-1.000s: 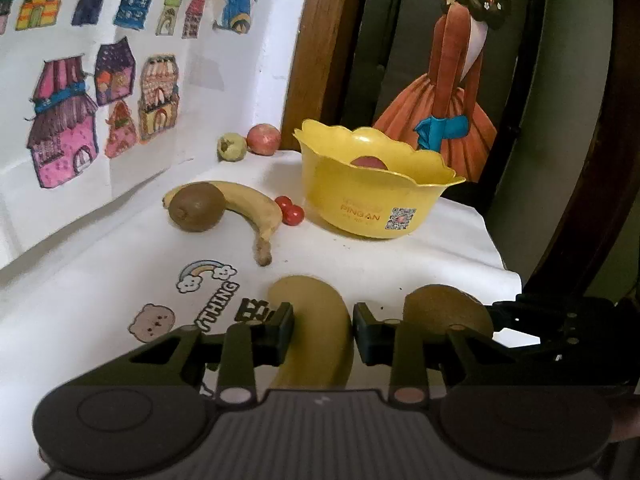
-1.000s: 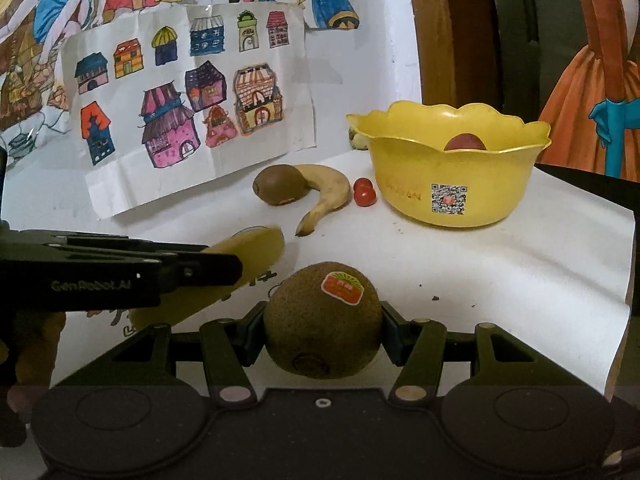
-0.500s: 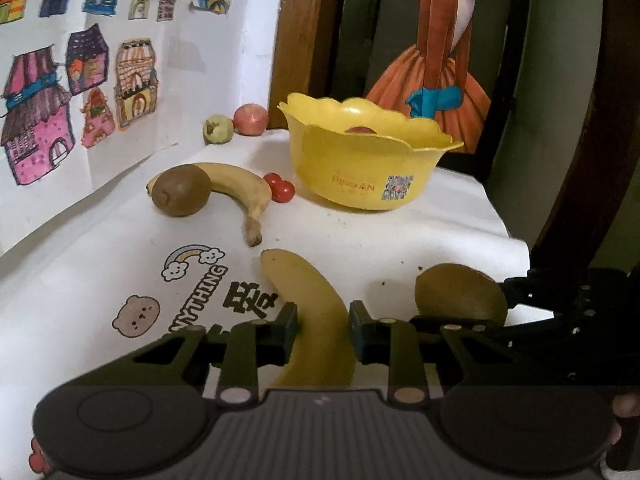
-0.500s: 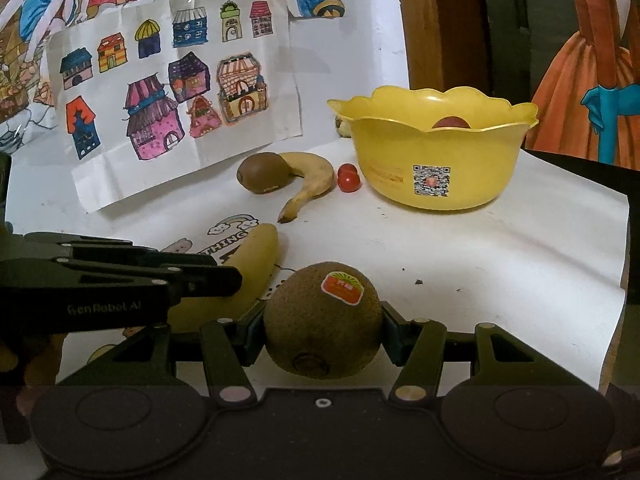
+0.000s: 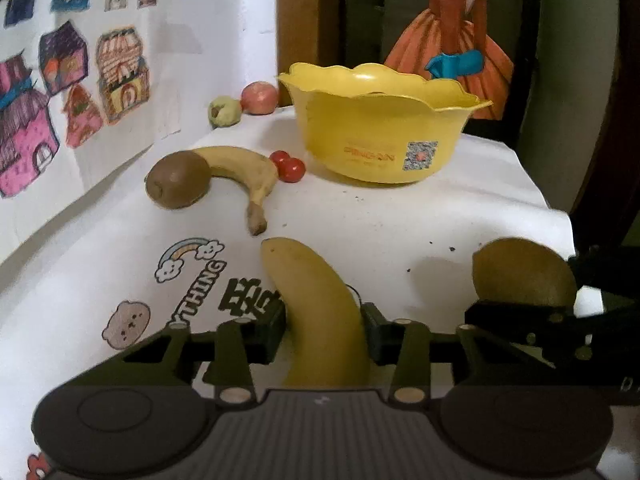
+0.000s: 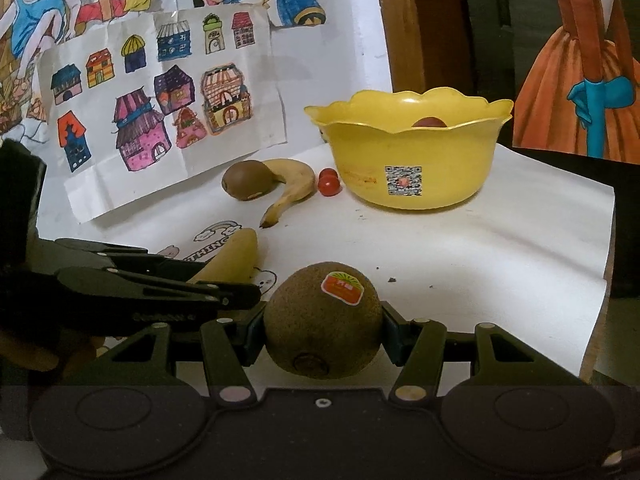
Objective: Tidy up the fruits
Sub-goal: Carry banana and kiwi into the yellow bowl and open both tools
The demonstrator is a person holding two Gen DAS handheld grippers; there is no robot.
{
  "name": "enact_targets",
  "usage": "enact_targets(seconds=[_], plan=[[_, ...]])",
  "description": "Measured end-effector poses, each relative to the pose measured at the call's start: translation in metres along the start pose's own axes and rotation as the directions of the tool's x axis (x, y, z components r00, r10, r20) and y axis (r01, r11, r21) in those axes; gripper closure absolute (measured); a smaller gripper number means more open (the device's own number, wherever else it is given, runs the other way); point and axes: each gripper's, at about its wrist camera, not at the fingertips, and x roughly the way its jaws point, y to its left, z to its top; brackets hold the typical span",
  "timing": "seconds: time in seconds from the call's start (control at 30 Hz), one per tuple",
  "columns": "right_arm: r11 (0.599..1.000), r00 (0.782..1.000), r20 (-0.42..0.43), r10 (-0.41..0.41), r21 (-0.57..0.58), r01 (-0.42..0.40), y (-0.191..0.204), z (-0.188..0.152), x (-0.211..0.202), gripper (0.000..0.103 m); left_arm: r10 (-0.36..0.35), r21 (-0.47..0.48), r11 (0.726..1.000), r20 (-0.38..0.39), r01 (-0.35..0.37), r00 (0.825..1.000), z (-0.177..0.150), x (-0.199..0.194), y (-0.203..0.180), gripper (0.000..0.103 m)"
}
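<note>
My left gripper (image 5: 323,328) is shut on a yellow banana (image 5: 318,304) whose tip points toward the yellow bowl (image 5: 380,136). My right gripper (image 6: 323,326) is shut on a brown kiwi (image 6: 322,320) with an orange sticker; that kiwi (image 5: 522,272) also shows at the right of the left wrist view. The bowl (image 6: 412,152) stands at the back of the white table and holds a reddish fruit (image 6: 429,122). A second kiwi (image 5: 178,180), a second banana (image 5: 248,168) and two cherry tomatoes (image 5: 288,166) lie left of the bowl.
A small green fruit (image 5: 225,111) and a red apple (image 5: 260,97) sit at the back corner beside the wall. Drawings of houses (image 6: 160,120) hang on the left wall. The table's right edge (image 6: 600,248) drops off beyond the white cover.
Both grippers, holding their fruit, have moved forward toward the bowl, which looks closer and lower in both views. Grips are unchanged.
</note>
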Motion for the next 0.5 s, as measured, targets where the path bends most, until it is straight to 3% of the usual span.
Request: enact_targets(seconds=[0.13, 0.4, 0.5], plan=[[1.000, 1.000, 0.002, 0.003, -0.001, -0.003, 0.000, 0.000, -0.001, 0.044, -0.023, -0.031, 0.999, 0.009, 0.023, 1.000, 0.000, -0.002, 0.004, 0.065], [1.000, 1.000, 0.012, 0.012, 0.010, -0.012, -0.003, 0.002, 0.001, 0.044, -0.104, -0.084, 0.990, 0.073, 0.110, 0.992, 0.000, -0.017, 0.009, 0.065], [1.000, 1.000, 0.024, 0.010, 0.019, -0.010, -0.006, 0.003, -0.001, 0.044, -0.102, -0.096, 0.989, 0.103, 0.112, 0.989, 0.009, -0.026, 0.010, 0.066]])
